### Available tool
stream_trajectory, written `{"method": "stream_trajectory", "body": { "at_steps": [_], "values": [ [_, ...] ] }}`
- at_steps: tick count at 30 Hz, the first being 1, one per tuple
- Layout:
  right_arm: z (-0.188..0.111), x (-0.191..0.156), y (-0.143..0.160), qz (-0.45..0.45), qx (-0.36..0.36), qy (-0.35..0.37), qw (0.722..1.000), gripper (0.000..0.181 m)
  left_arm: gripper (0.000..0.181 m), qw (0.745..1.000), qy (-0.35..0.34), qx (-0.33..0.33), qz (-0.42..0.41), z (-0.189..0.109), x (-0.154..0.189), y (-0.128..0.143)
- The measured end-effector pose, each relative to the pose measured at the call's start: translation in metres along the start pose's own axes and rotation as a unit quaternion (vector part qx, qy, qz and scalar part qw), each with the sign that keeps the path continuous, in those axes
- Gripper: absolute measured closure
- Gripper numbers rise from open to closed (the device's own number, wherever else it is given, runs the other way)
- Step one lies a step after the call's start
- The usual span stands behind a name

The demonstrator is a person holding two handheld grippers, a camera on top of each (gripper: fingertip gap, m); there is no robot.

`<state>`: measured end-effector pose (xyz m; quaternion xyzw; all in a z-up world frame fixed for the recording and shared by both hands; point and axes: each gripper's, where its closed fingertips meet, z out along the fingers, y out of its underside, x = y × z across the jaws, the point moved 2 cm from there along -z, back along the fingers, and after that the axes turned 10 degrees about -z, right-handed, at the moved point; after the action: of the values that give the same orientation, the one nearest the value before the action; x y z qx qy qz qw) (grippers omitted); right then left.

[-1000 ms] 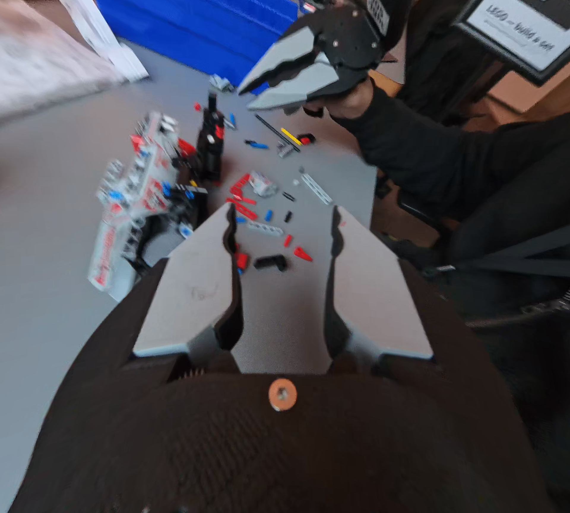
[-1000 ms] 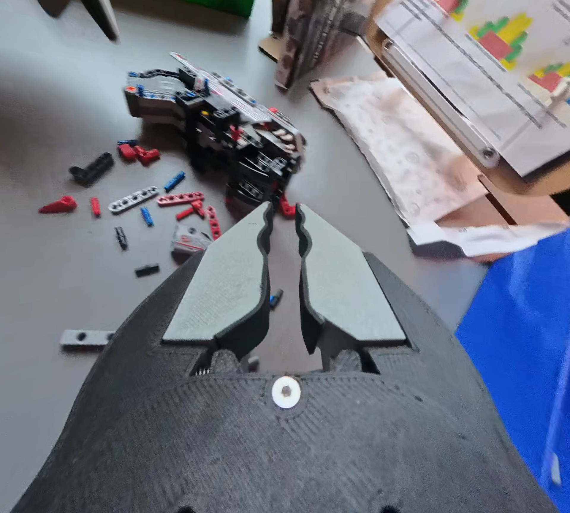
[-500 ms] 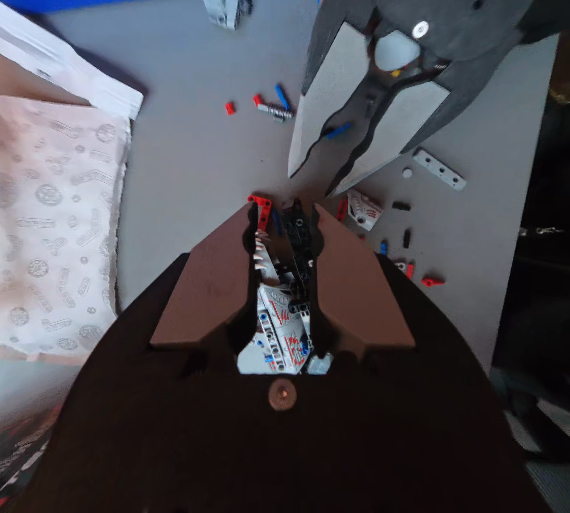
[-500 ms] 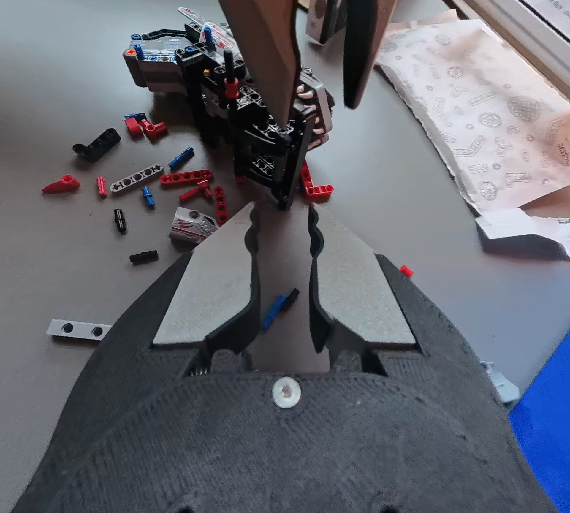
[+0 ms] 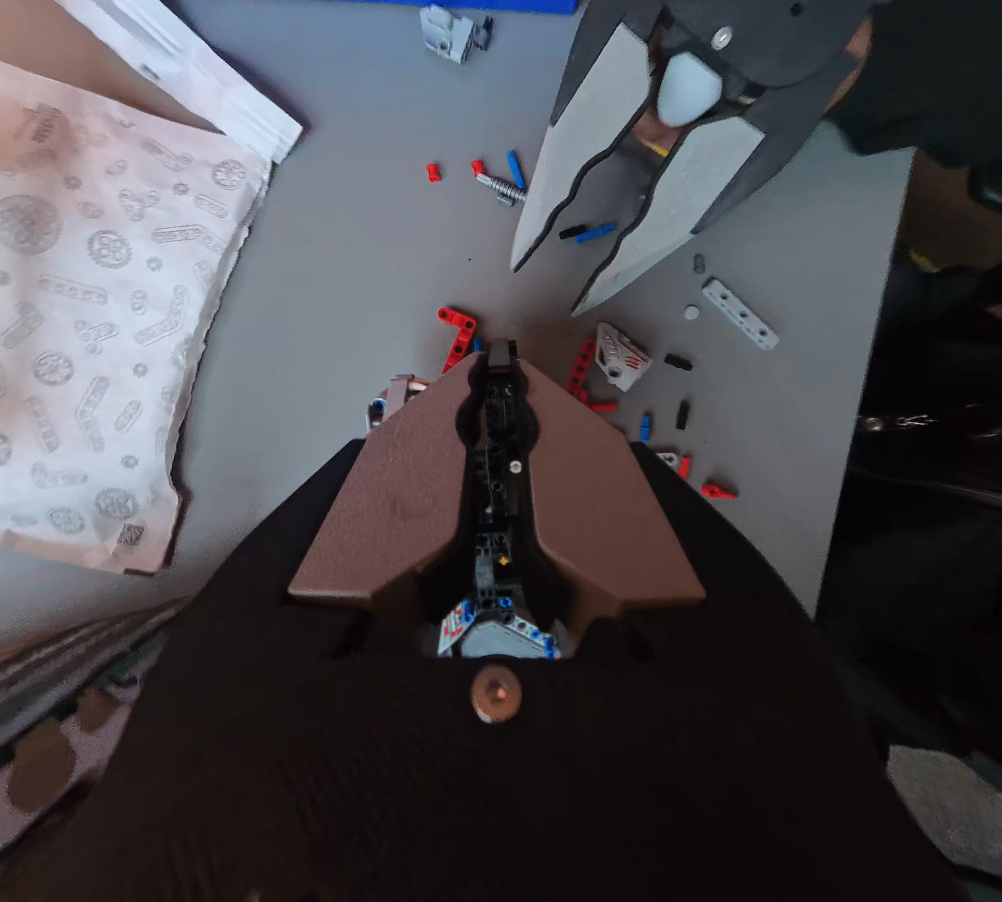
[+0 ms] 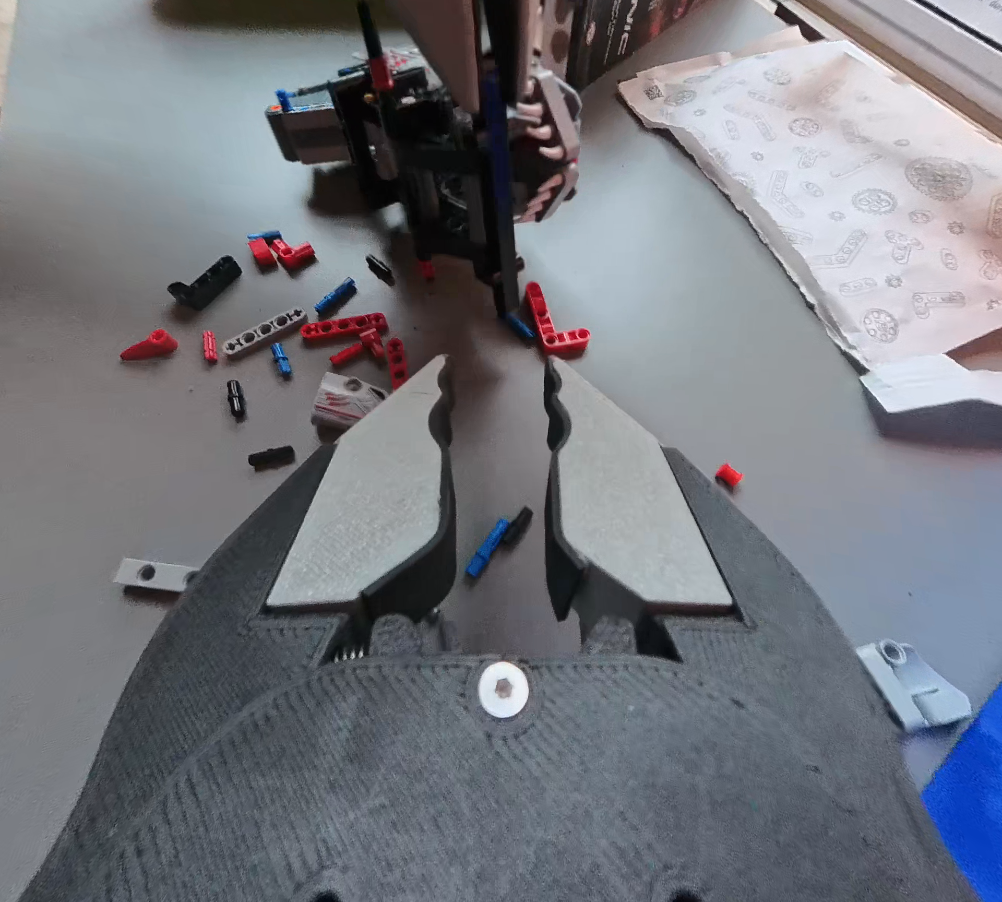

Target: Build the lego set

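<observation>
Since half a second ago: left gripper point(image 5: 496, 377) has narrowed onto the half-built model point(image 5: 496, 469); right gripper point(image 6: 496, 377) has spread wider.
Left wrist view: matte brown pads clamp the model's black studded beam, probably steadying it. Loose red, blue and black parts dot the grey table point(image 5: 336, 247).
Right wrist view: jaws apart, empty, straddling a blue-and-black pin point(image 6: 496, 539) on the table, likely the next pick. Model stands ahead, near a red L-beam point(image 6: 553, 323) and a printed paper bag point(image 6: 840, 203).

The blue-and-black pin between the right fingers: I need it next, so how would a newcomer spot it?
On the grey table, look at the open right hand-held gripper. The joined blue-and-black plastic pin lies between its fingers, the only two-coloured pin.
</observation>
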<state>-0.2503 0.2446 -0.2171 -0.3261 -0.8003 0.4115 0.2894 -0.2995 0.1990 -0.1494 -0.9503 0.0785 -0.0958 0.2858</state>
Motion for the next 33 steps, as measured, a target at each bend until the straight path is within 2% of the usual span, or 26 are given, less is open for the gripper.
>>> {"method": "stream_trajectory", "body": {
  "at_steps": [6,10,12,14,21,25,28,29,31,32,33],
  "values": [
    [0.017,0.000,-0.043,-0.037,0.036,0.017,0.999,0.128,0.175,0.995,-0.018,0.099,-0.003,-0.059,0.010,0.012],
    [0.038,-0.011,-0.083,-0.075,0.065,-0.006,0.995,0.130,0.175,0.987,-0.022,0.157,-0.010,-0.087,0.019,0.029],
    [0.049,-0.017,-0.098,-0.103,0.066,-0.017,0.992,0.146,0.175,0.983,-0.028,0.180,-0.012,-0.100,0.023,0.040],
    [0.056,-0.029,-0.109,-0.135,0.058,-0.050,0.988,0.175,0.175,0.979,-0.044,0.199,-0.018,-0.113,0.023,0.052],
    [0.068,-0.033,-0.149,-0.183,0.054,-0.034,0.981,0.175,0.176,0.964,-0.077,0.251,-0.050,-0.145,0.020,0.088],
    [0.072,-0.036,-0.169,-0.216,0.049,-0.019,0.975,0.175,0.174,0.959,-0.081,0.261,-0.077,-0.159,0.021,0.104],
    [0.075,-0.041,-0.179,-0.242,0.045,-0.017,0.969,0.175,0.153,0.957,-0.080,0.269,-0.076,-0.171,0.026,0.101],
    [0.076,-0.043,-0.182,-0.245,0.045,-0.022,0.968,0.176,0.146,0.960,-0.084,0.256,-0.076,-0.169,0.025,0.101],
    [0.078,-0.044,-0.187,-0.251,0.044,-0.024,0.967,0.176,0.144,0.968,-0.103,0.218,-0.072,-0.161,0.018,0.101],
    [0.079,-0.046,-0.190,-0.255,0.047,-0.026,0.965,0.175,0.146,0.973,-0.101,0.194,-0.072,-0.153,0.017,0.103],
    [0.080,-0.047,-0.194,-0.257,0.049,-0.028,0.965,0.175,0.158,0.979,-0.092,0.163,-0.076,-0.144,0.017,0.107]
  ]
}}
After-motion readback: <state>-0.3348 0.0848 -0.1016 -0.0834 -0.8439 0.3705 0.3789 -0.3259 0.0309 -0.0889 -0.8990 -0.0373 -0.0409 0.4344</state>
